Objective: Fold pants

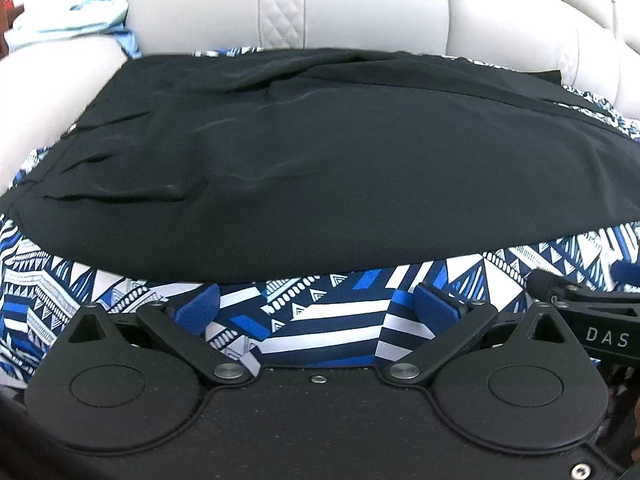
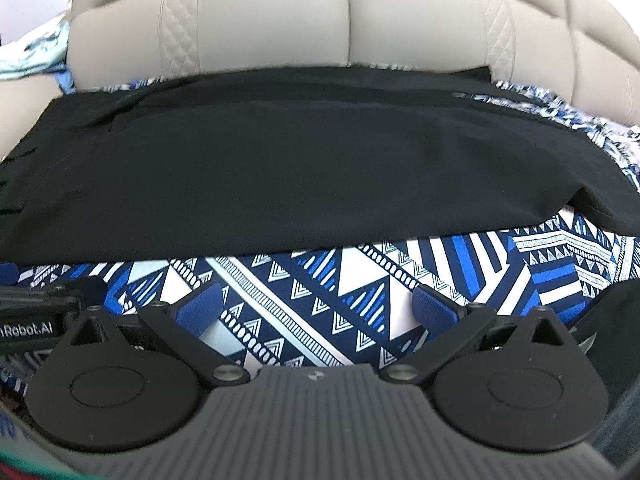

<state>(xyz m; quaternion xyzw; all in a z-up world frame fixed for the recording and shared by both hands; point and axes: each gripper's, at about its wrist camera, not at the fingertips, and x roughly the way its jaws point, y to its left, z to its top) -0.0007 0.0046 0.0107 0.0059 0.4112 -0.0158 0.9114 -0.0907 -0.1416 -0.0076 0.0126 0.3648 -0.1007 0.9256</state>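
Note:
Black pants lie flat across a blue-and-white patterned cloth on a sofa seat. They also fill the right wrist view, where their right end shows a folded layer on top. My left gripper is open and empty, just short of the pants' near edge. My right gripper is open and empty over the patterned cloth, also short of the near edge. The two grippers are side by side; the right one shows at the left wrist view's right edge.
The beige leather sofa backrest rises right behind the pants, also in the right wrist view. A light blue crumpled cloth lies at the far left on the sofa arm.

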